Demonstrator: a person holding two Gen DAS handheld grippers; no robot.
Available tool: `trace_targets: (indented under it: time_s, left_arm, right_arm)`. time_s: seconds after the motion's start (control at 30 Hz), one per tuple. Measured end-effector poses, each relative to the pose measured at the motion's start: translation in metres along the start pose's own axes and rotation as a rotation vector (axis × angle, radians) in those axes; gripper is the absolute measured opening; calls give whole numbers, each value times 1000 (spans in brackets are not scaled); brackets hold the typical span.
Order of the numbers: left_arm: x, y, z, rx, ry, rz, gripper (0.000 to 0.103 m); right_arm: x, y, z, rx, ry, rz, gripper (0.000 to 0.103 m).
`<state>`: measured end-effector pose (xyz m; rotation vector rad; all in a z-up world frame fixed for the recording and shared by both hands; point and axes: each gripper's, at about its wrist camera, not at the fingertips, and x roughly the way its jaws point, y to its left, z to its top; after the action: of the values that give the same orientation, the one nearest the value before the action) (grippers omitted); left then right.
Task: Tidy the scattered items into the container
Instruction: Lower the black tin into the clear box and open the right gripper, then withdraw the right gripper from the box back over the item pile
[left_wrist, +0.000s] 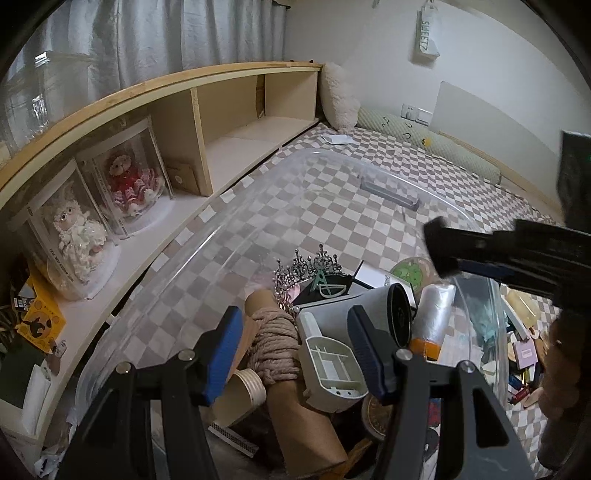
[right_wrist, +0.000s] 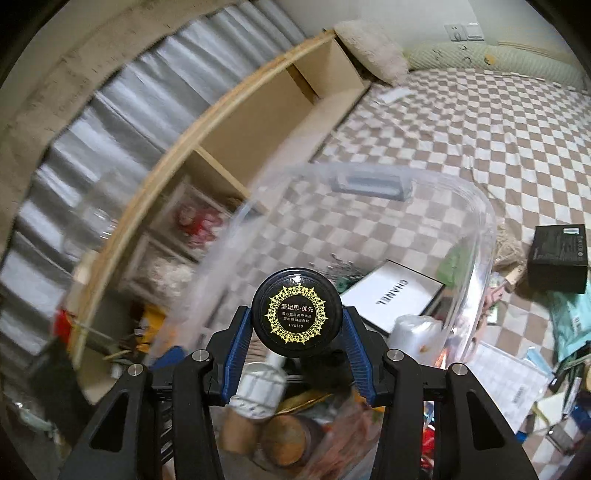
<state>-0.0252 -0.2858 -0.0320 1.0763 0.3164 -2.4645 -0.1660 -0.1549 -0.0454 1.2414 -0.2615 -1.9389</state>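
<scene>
Container (left_wrist: 236, 236) already well filled below apart, empty left gripper (left_wrist: 295, 347); right gripper (right_wrist: 297, 343) clamps black jar (right_wrist: 296, 307) above it; clutter (right_wrist: 517, 376) remains beside it

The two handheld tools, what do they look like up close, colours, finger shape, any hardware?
Both match. The left tool and right tool each have a black frame of angular struts with triangular cut-outs, round silver pivot bolts, and two long fingers faced with ribbed blue pads. No cables or markings show, and no sleeve is visible.
</scene>
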Motion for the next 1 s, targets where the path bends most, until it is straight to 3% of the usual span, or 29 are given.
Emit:
trace_targets:
  time_s: [0.27, 0.73, 0.83, 1.0]
  left_arm:
    - [2, -5, -1, 23, 12, -8, 59]
    - [4, -7, -3, 44, 22, 7, 59]
    - [4, -8, -3, 47, 23, 10, 59]
    - [4, -9, -3, 45, 25, 17, 59]
  right_arm:
    - [26, -7, 9, -14, 16, -105, 50]
    - [26, -9, 12, -10, -29, -118, 50]
    - [22, -10, 14, 4, -39, -102, 73]
    - [12, -5, 14, -22, -60, -94, 75]
